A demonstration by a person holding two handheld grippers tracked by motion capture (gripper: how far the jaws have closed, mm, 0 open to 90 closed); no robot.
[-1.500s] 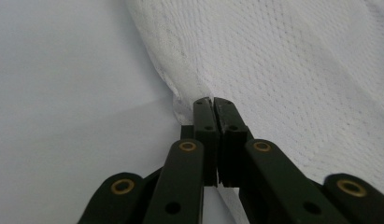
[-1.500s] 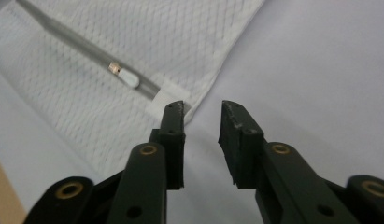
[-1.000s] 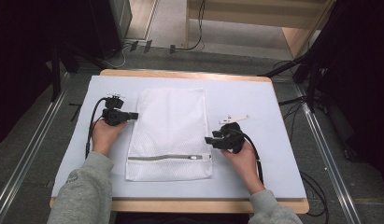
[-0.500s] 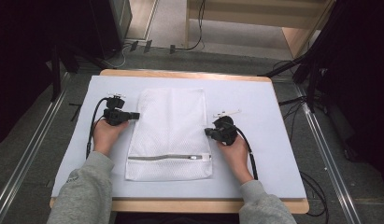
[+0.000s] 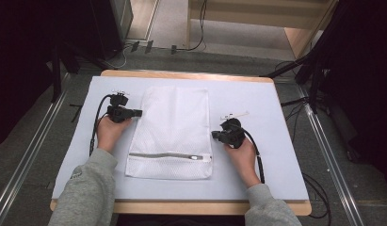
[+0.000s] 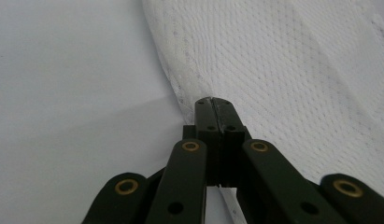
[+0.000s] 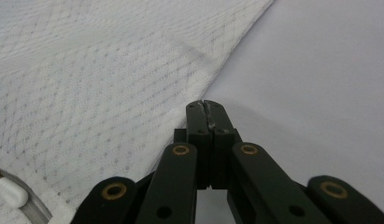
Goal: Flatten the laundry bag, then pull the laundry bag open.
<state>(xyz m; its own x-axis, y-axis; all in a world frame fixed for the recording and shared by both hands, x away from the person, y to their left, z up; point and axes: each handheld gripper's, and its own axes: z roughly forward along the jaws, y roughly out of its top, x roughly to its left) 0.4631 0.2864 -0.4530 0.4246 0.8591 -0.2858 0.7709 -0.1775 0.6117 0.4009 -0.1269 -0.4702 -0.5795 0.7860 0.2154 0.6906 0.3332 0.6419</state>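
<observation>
A white mesh laundry bag [image 5: 174, 127] lies flat in the middle of the table, its zipper [image 5: 165, 156] along the near end. My left gripper [image 5: 138, 113] is at the bag's left edge. In the left gripper view the bag [image 6: 283, 70] runs under the left gripper [image 6: 213, 100], whose jaws are pressed together on that edge. My right gripper [image 5: 214, 135] meets the right edge, a little beyond the zipper end. In the right gripper view the right gripper [image 7: 204, 103] is shut right at the hem of the bag [image 7: 87, 70], and a white zipper pull [image 7: 10, 193] shows at the lower left.
A pale lilac sheet [image 5: 257, 108] covers the wooden table [image 5: 181, 207]. Cables trail from both grippers toward the person. Dark stands and floor cables [image 5: 294, 101] surround the table.
My right hand has moved a little farther from the person and inward along the bag's right edge. The left hand and the bag have stayed put.
</observation>
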